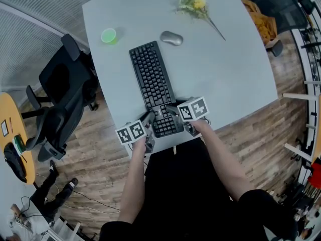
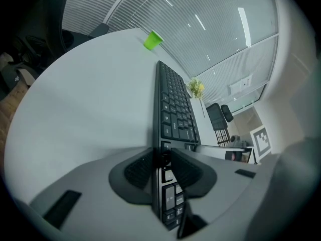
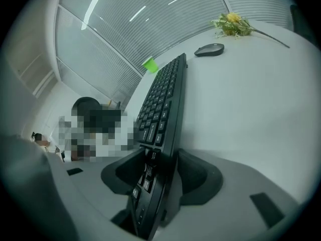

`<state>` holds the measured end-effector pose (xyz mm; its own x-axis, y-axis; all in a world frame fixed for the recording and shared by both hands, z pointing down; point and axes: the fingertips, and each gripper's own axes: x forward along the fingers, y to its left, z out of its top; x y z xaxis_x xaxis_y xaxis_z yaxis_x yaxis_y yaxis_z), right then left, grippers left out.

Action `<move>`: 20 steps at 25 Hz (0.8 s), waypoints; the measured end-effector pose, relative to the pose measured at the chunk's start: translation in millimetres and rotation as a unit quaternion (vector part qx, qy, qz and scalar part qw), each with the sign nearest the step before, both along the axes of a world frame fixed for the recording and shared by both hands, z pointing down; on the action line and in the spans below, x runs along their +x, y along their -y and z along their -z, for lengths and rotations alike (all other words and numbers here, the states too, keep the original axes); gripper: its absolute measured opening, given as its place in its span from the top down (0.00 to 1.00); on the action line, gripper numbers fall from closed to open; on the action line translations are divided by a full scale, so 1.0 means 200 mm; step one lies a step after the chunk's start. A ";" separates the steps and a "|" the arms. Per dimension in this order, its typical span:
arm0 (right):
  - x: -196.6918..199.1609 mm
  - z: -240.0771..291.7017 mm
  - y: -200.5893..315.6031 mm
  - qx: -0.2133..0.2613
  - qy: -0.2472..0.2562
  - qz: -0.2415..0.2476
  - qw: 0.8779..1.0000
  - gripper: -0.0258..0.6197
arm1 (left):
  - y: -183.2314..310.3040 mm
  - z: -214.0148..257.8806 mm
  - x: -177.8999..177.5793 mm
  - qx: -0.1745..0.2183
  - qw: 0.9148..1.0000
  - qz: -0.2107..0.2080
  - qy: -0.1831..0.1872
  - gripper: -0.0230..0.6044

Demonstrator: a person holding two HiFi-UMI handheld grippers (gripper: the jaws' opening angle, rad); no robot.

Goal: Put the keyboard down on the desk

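A black keyboard lies lengthwise on the pale grey desk, its near end at the desk's front edge. My left gripper holds that end's left side. In the left gripper view its pads press on the keyboard, so the left gripper is shut on it. My right gripper is at the right side of the same end. In the right gripper view the keyboard runs between the jaws of the right gripper, with a slim gap at the pads; they stand open.
A grey mouse and a green cup sit beyond the keyboard's far end. Yellow flowers lie at the desk's far right. A black office chair stands left of the desk, and another chair at the far right.
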<state>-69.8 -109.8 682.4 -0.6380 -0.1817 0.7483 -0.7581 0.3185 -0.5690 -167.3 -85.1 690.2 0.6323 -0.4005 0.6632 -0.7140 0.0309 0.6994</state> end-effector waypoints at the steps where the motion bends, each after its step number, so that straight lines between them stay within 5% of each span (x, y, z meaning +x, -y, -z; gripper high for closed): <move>1: 0.00 0.00 0.00 0.001 -0.001 -0.001 1.000 0.63 | 0.00 0.00 0.00 0.000 1.000 -0.001 0.001 0.81; 20: 0.01 0.01 0.00 0.014 -0.010 -0.001 1.000 0.63 | 0.00 0.00 -0.02 -0.011 0.999 -0.010 0.043 0.81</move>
